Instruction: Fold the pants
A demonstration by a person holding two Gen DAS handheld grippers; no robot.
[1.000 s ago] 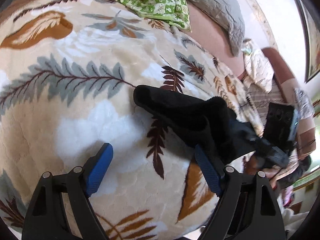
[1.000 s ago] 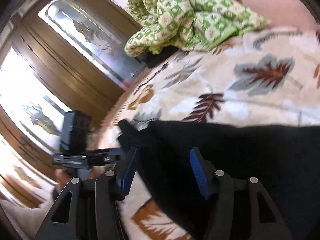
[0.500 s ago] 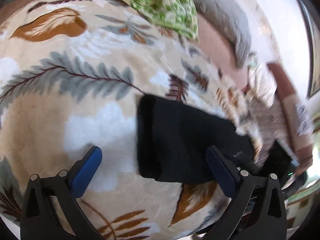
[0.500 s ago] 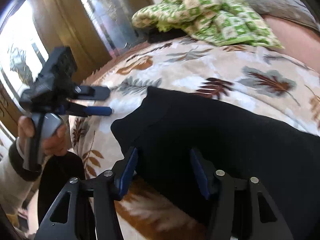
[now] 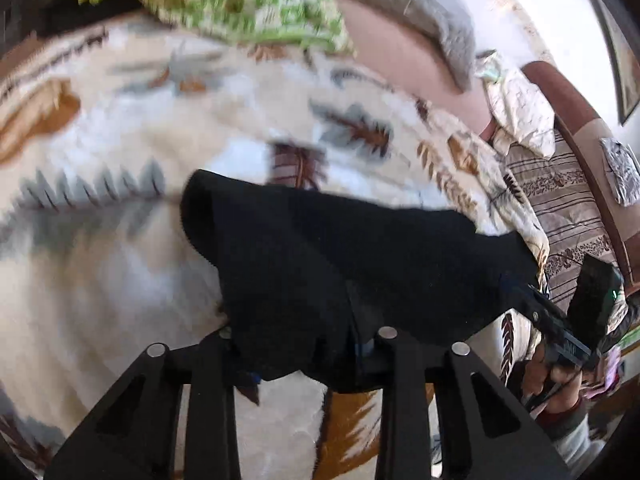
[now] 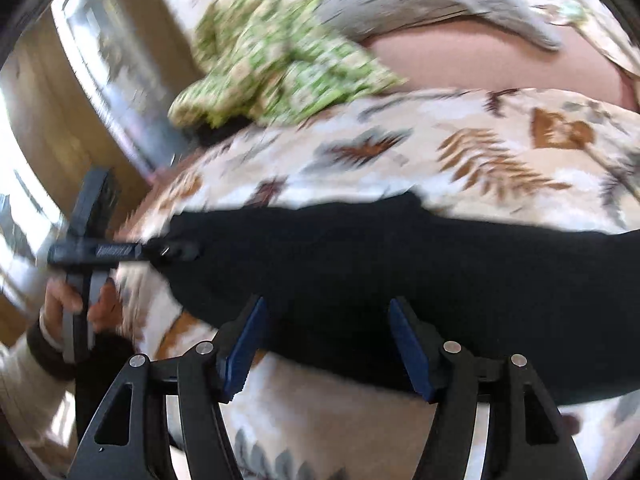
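lying across the leaf-print blanket [image 5: 120, 280], the black pants [image 5: 340, 264] left bare blanket beyond their far edge. the left gripper [image 5: 304, 356] was clamped on their near edge; the right gripper [image 6: 328, 344] stood wide, pads straddling the cloth.

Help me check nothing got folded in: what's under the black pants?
Around the black pants only the leaf-print blanket shows, and they lie on it. Directly beneath is covered. The cloth also hides the left gripper fingertips.
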